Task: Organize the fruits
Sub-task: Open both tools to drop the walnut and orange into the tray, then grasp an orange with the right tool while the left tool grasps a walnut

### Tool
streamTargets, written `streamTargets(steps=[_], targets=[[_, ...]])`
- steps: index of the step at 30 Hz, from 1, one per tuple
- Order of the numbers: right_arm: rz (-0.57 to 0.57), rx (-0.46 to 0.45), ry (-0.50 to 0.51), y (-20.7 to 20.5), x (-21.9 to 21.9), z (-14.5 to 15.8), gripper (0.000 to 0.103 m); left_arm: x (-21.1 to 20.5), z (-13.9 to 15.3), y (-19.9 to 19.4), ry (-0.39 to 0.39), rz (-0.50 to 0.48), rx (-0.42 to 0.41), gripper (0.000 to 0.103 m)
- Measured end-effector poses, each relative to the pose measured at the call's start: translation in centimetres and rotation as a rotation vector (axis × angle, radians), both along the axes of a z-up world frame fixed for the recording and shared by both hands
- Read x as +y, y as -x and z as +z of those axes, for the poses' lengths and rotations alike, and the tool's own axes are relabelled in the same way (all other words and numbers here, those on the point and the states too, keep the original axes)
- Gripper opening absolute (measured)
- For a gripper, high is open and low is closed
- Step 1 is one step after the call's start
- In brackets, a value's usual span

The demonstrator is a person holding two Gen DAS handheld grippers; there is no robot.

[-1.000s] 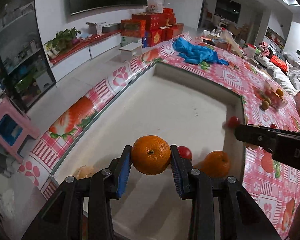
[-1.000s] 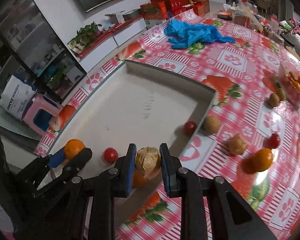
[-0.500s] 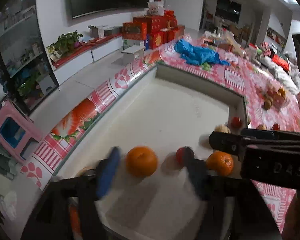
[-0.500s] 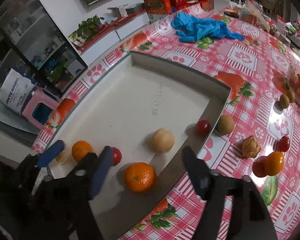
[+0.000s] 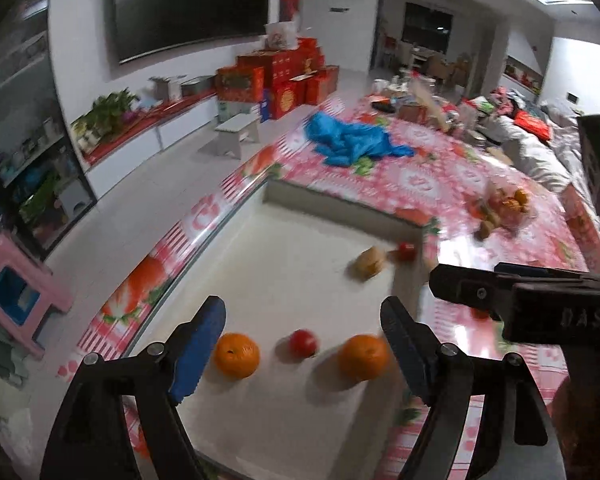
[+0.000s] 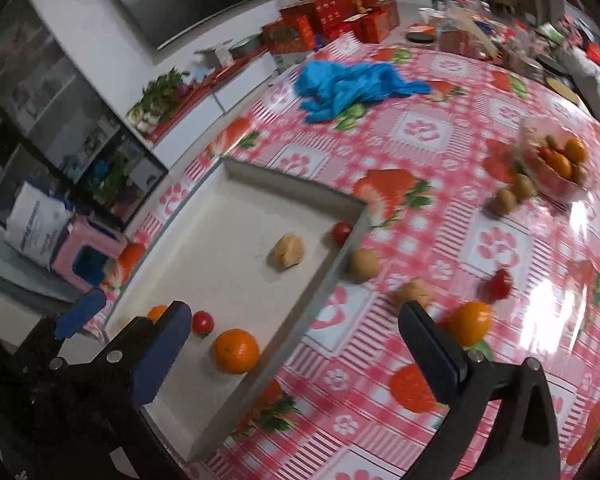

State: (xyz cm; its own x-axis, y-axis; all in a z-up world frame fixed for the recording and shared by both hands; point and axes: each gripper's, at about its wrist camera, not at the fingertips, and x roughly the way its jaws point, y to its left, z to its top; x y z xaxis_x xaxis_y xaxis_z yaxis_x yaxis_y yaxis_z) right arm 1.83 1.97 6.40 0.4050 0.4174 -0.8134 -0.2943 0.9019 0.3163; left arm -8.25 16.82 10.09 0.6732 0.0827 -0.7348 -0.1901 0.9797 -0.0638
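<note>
A white tray (image 5: 284, 196) (image 6: 284, 178) lies on the red-checked tablecloth. In it rest two oranges (image 5: 236, 355) (image 5: 363, 357), a red tomato (image 5: 302, 343), a tan husked fruit (image 5: 367, 264) and another tomato (image 5: 405, 251) by the right wall. My left gripper (image 5: 302, 334) is open and empty above the near fruits. My right gripper (image 6: 296, 340) is open and empty over the tray's right wall. An orange (image 6: 470, 322), a tomato (image 6: 499, 284), a walnut-like fruit (image 6: 415, 292) and a kiwi (image 6: 364, 264) lie on the cloth beside the tray.
A clear bowl (image 6: 556, 160) of mixed fruit stands at the far right, with two kiwis (image 6: 514, 194) beside it. Blue gloves (image 6: 352, 86) lie at the table's far side. A pink stool (image 5: 14, 300) stands on the floor to the left. Clutter crowds the far table end.
Both grippers opened and pulled back and up. The left let go of its orange and the right let go of the tan husked fruit; both now rest in the tray.
</note>
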Motion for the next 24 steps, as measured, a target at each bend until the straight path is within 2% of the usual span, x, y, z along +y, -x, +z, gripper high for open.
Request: streamTargets(steps=[3, 7, 11, 13, 17, 24], targets=[[-0.056, -0.002, -0.040, -0.1, -2.7, 1.1, 0.103, -1.4, 1.5, -0.4, 0.030, -0.051, -0.018, 0.081], [-0.125, -0.034, -0.064, -0.3, -6.3, 3.0, 0.103, -3.5, 3.5, -0.9, 0.016, -0.109, -0.043, 0.081], [-0.180, -0.076, -0.054, -0.7, -9.5, 4.6, 0.103, -4.5, 5.9, -1.5, 0.036, -0.133, -0.092, 0.081], [-0.210, -0.089, -0.016, -0.9, -10.9, 4.5, 0.103, -4.8, 7.2, -2.1, 0.054, -0.139, -0.120, 0.081], [-0.222, -0.057, 0.086, -0.8, -12.0, 1.7, 0.103, -5.8, 7.3, -3.1, 0.033, -0.139, -0.115, 0.081], [-0.156, 0.012, 0.252, -0.3, -10.2, -5.7, 0.103, -7.0, 3.6, -3.8, 0.011, -0.137, -0.013, 0.081]])
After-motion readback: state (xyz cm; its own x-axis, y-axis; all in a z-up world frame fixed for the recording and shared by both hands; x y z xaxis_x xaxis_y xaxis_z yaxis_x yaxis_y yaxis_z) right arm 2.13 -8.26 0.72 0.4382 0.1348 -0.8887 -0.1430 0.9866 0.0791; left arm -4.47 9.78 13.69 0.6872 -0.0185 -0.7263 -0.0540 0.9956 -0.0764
